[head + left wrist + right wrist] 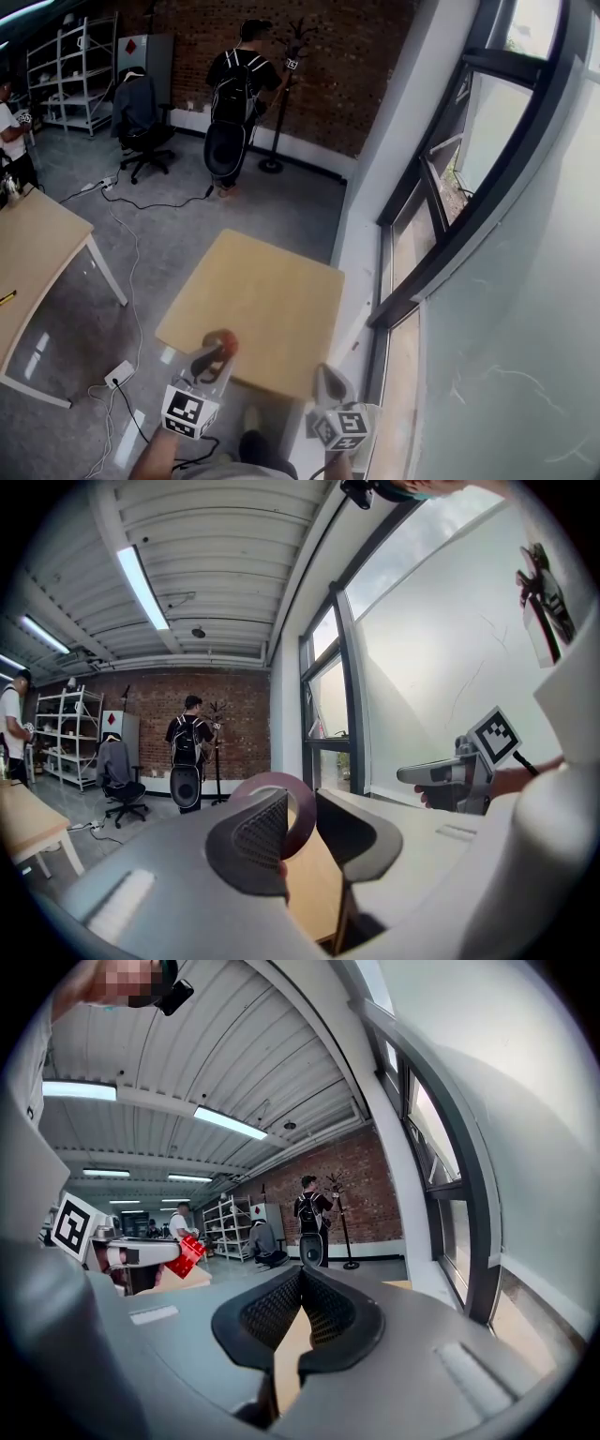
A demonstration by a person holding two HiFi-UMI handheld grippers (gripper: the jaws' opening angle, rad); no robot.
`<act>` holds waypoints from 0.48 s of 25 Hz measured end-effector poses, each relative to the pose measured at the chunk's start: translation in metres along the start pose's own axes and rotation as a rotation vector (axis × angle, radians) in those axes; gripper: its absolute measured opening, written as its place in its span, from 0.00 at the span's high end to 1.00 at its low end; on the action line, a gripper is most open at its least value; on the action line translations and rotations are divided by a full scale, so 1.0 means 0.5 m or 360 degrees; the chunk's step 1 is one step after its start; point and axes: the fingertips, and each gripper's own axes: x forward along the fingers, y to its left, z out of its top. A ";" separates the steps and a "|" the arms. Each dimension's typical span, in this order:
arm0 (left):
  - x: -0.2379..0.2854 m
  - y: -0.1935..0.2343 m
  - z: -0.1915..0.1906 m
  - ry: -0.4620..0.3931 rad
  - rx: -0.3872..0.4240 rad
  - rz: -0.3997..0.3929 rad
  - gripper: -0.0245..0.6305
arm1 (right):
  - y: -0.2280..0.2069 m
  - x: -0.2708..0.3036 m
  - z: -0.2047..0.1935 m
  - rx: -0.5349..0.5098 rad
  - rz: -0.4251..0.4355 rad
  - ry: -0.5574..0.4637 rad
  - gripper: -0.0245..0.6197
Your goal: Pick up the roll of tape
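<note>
Tape first: the roll of tape (272,778) stands on edge between the fingers of my left gripper (298,808), which are clamped across its band. It hangs clear of the table (272,291), about over the near edge, towards the left corner. I judge that gripping across the band holds the ring upright and stops it slipping. My right gripper (302,1279) is empty, fingers pressed together, parked off the near right corner and out of the left's way. The tabletop itself lies bare. Beyond its far edge a person with a backpack (234,94) stands by a coat stand (279,103), well apart from me. Cables (131,225) trail over the floor on the left, and the window frame (441,216) hems in my right.
</note>
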 end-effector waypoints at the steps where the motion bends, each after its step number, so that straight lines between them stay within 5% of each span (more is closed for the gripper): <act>1: -0.010 -0.001 0.002 -0.0007 0.0000 0.0004 0.82 | 0.004 -0.007 0.002 -0.0001 -0.0003 -0.0007 0.94; 12: -0.112 0.000 0.016 -0.0056 0.0032 0.0051 0.82 | 0.062 -0.069 0.022 -0.0046 -0.0002 -0.0077 0.94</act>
